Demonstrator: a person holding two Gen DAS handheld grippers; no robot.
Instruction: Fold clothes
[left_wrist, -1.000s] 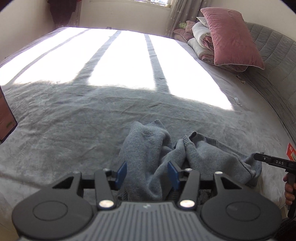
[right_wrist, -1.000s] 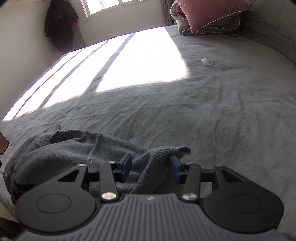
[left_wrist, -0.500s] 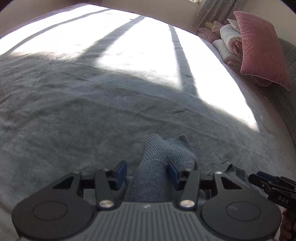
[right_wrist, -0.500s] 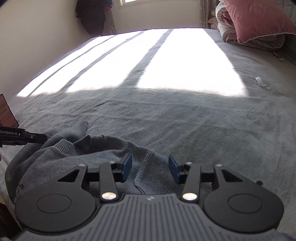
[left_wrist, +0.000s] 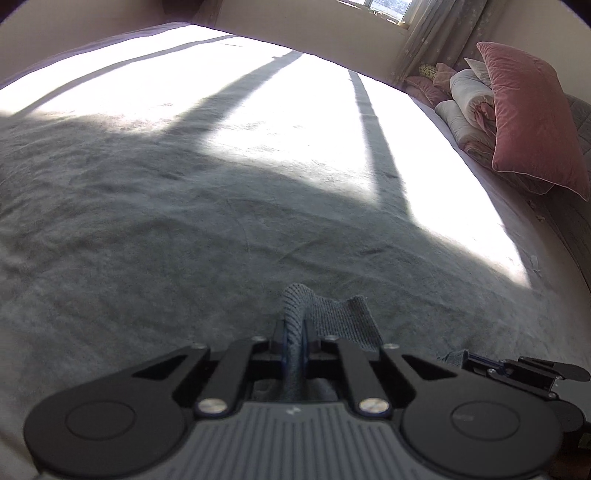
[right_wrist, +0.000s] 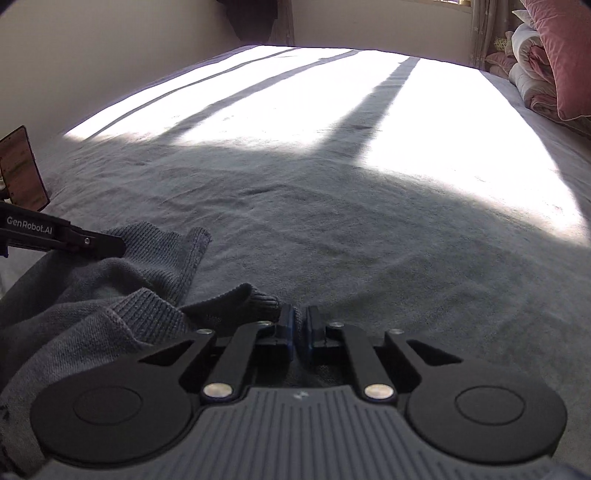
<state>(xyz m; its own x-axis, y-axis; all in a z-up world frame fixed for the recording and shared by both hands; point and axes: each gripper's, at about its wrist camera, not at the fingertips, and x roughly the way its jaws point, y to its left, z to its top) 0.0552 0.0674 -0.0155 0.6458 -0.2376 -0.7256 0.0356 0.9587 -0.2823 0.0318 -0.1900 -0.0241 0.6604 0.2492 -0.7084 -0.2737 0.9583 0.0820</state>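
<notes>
**Both tongs clamped at the near edge of the sweater**

I have the left gripper (left_wrist: 293, 338) pinched tight on a rolled fold of the grey knit sweater (left_wrist: 325, 317); the fabric rises between its blue pads and a ribbed flap stands up just beyond the tips. My right gripper (right_wrist: 298, 326) has its pads pressed nearly together. The sweater's ribbed hem lies right against its left pad, and knit shows under the fingers, but I cannot tell from this view whether cloth is actually caught between the pads.

The sweater (right_wrist: 110, 302) lies bunched on the grey bedspread (right_wrist: 332, 229) at the near edge of the bed, mostly to the left in my right camera, where the left gripper (right_wrist: 92, 243) also reaches in from the side and bites into the knit. In the left camera the right gripper (left_wrist: 476, 360) shows at the lower right, next to a scrap of sweater.

Bright bars of sunlight cross the far half of the bedspread. A pink pillow (left_wrist: 532, 114) leans on rolled bedding (left_wrist: 469, 99) at the right.
</notes>
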